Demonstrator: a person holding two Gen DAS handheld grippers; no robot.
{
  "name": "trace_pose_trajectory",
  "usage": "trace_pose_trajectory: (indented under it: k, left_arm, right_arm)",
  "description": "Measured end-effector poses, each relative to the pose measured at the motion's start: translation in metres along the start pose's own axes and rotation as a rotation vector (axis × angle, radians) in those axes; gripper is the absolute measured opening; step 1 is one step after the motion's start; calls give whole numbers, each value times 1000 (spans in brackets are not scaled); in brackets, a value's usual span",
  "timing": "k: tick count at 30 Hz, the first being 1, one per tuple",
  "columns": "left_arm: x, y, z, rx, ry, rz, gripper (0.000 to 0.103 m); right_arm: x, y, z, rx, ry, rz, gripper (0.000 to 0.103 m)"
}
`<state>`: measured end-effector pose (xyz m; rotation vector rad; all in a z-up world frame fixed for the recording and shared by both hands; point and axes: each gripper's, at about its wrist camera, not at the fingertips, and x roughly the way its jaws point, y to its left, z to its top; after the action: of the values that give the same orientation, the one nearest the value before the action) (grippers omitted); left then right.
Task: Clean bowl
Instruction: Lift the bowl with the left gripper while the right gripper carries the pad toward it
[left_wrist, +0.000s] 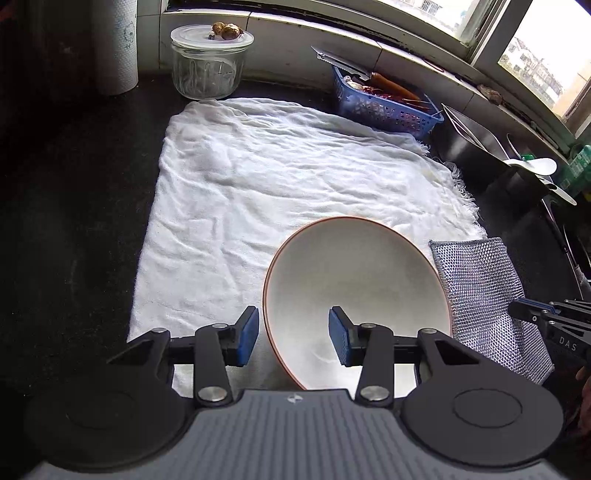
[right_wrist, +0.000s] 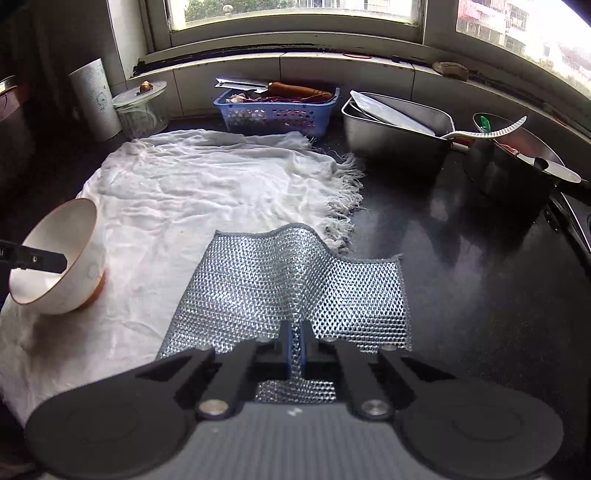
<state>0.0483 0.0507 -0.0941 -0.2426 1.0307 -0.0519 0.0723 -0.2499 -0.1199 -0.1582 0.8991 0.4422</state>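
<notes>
A white bowl (left_wrist: 354, 295) with a brown rim stands tilted on a white cloth (left_wrist: 258, 177). My left gripper (left_wrist: 293, 336) is open, its fingers straddling the bowl's near rim: one blue pad inside the bowl, the other outside on the left. In the right wrist view the bowl (right_wrist: 55, 258) shows at the left, tipped up, with a left finger (right_wrist: 37, 258) in it. My right gripper (right_wrist: 294, 350) is shut on a silver mesh scrubbing cloth (right_wrist: 288, 280), which drapes ahead over the cloth's edge and the dark counter. The mesh (left_wrist: 484, 291) lies right of the bowl.
At the back stand a glass jar (left_wrist: 210, 62), a paper towel roll (left_wrist: 118, 44) and a blue basket (left_wrist: 384, 103) with a knife. Metal pans (right_wrist: 399, 125) and a pot (right_wrist: 517, 162) with utensils stand back right. The dark counter (right_wrist: 480, 277) extends right.
</notes>
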Motion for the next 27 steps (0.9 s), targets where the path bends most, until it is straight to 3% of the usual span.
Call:
trace_pose_trajectory:
  k: [10, 14, 22, 27]
  left_arm:
    - [-1, 2, 0, 3, -3, -1, 41]
    - [-1, 1, 0, 9, -5, -9, 41]
    - [-5, 2, 0, 13, -18, -2, 22]
    - [-7, 4, 0, 2, -18, 0, 17]
  right_arm:
    - [-24, -15, 14, 43, -56, -20, 4]
    - [-37, -21, 25, 79, -93, 28, 3]
    - [-55, 25, 50, -33, -180, 154, 3]
    - [-58, 58, 64, -130, -220, 209, 3]
